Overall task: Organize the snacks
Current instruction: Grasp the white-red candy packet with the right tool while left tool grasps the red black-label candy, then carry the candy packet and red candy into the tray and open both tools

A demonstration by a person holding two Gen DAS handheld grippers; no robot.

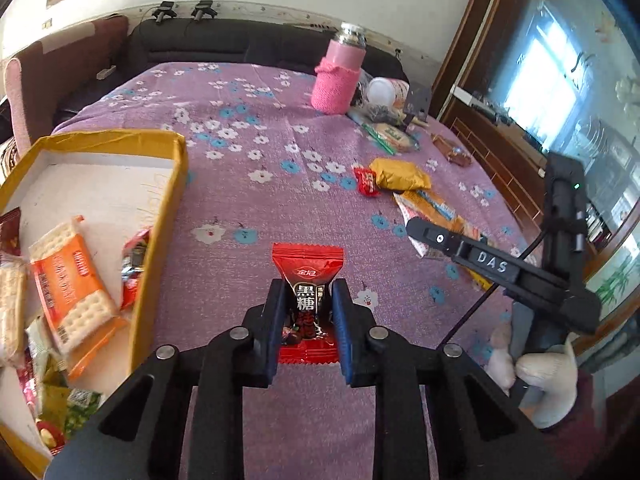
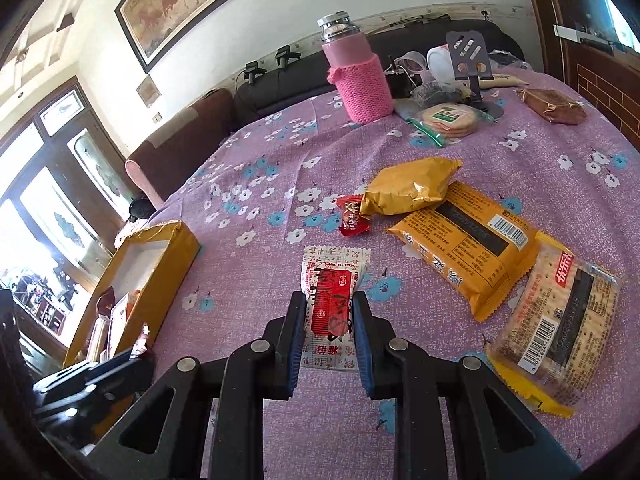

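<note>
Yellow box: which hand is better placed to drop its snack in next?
Probably left. The left gripper, shut on the red candy, sits beside the yellow box; the right gripper is farther off.

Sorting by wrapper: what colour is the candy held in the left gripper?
Red with a black panel; the candy shows best in the left wrist view.

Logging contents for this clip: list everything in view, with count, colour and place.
box: 1, yellow, left, holding snacks
cracker pack: 1, orange, in box
flask: 1, pink sleeve, far side
round biscuits: 1 pack, by flask
gold pack: 1, mid-table
yellow pack: 1, beside it
clear cracker pack: 1, right
tablecloth: purple, floral
left claw: shut on red candy
right claw: shut on white packet
</note>
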